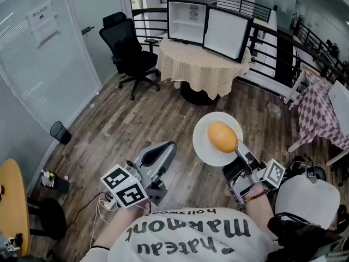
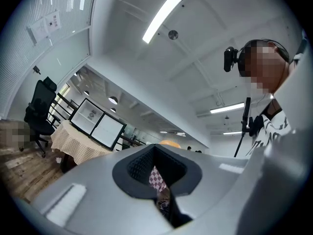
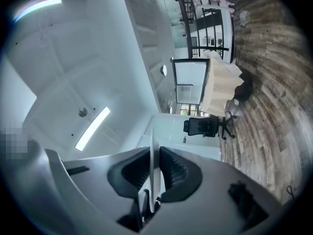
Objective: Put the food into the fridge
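Closest to you, your left gripper (image 1: 165, 153) points out over the wood-plank floor (image 1: 142, 113), its jaws together with nothing between them. Your right gripper (image 1: 240, 154) is clamped on the near rim of a round white plate (image 1: 204, 146). In the right gripper view the plate's thin edge (image 3: 151, 170) stands upright between the dark ribbed pads (image 3: 178, 173). On the plate, just beyond the jaws, sits the food, a smooth orange-yellow oval lump (image 1: 222, 137), held in the air and well apart from the fridge. Off to your left, a round yellow tabletop (image 1: 13, 201) shows at the picture's edge, and a small black bin (image 1: 60, 132) stands on the floor near the wall. To your right hangs a purple-and-white chequered cloth (image 1: 322, 111). Plank floor lies between you and the round table draped in a beige checked cloth (image 1: 202, 67), straight ahead. A black office chair on castors (image 1: 128, 56) stands just beside that table, on its left. On the tabletop stands the small black fridge (image 1: 188, 21), white inside, its door (image 1: 226, 34) swung open to the right. Behind it runs a black railing (image 1: 272, 37).
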A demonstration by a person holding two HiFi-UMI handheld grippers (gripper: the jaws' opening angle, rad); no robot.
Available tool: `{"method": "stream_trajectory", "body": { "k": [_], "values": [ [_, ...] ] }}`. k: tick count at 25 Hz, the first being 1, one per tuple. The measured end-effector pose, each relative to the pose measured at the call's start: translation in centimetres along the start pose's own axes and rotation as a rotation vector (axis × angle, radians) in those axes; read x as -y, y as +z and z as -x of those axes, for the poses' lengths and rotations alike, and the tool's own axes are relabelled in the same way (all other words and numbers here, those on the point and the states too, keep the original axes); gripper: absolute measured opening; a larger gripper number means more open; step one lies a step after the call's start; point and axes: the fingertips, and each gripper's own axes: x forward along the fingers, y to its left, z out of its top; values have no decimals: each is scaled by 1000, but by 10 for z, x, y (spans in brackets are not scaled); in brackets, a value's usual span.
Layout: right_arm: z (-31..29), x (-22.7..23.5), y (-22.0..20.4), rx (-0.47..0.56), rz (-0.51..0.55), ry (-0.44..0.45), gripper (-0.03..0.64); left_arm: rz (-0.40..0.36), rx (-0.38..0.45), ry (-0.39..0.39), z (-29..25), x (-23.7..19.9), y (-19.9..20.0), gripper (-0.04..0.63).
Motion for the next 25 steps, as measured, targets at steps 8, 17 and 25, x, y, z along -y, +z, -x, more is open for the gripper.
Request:
{"method": "stream_trajectory", "body": {
  "k": [8, 17, 25],
  "values": [
    [-35, 28, -36, -5, -163, 73, 29, 28, -27, -17, 0, -36, -8, 3],
    [-116, 83, 3, -30, -118, 42, 29, -23, -17, 27, -33, -129, 10, 3],
    [-225, 125, 86, -61, -82, 45, 29, -33, -5, 39, -115, -230, 41, 3]
  ]
}}
